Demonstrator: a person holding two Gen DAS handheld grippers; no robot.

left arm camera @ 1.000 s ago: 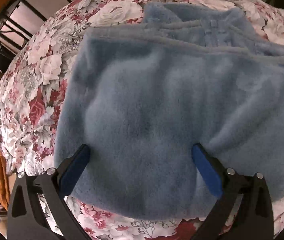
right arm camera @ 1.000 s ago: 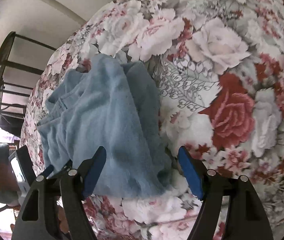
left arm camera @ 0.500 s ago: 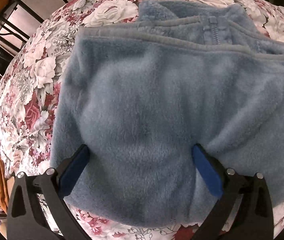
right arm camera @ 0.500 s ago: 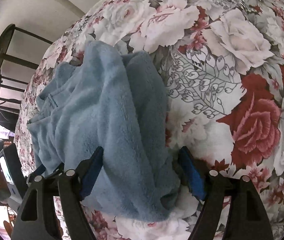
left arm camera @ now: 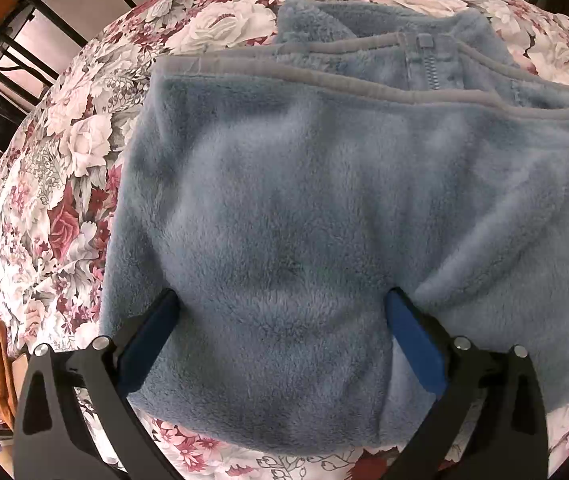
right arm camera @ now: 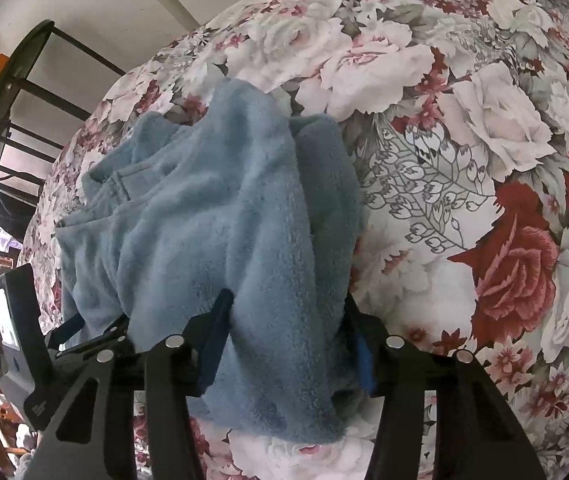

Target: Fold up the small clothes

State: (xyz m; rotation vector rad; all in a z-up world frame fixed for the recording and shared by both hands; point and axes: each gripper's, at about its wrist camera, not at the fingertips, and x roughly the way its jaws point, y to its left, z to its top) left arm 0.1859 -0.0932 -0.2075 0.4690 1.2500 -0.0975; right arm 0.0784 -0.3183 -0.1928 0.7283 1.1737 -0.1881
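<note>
A blue fleece garment (left arm camera: 324, 208) is being shown lying on a rose-print bedspread (left arm camera: 64, 168), bunched into folds. In the left wrist view, the left gripper (left arm camera: 282, 304) is being held with its blue-padded fingers (left arm camera: 412, 340) spread wide, both sunk into the pile and a broad hump of fleece lying between them; nothing is being pinched. Grey binding and a short zip (left arm camera: 430, 68) are being revealed only here, toward the far edge of the garment. In the right wrist view, the right gripper (right arm camera: 284, 320) is being seen with its fingers drawn narrower around a thick fold, the fleece (right arm camera: 220, 216) spilling over and past them; whether that fold is being clamped cannot be told. Only this view is showing the open stretch of bedspread (right arm camera: 484, 160) to the right, and the left gripper (right arm camera: 92, 330) at the garment's left edge
</note>
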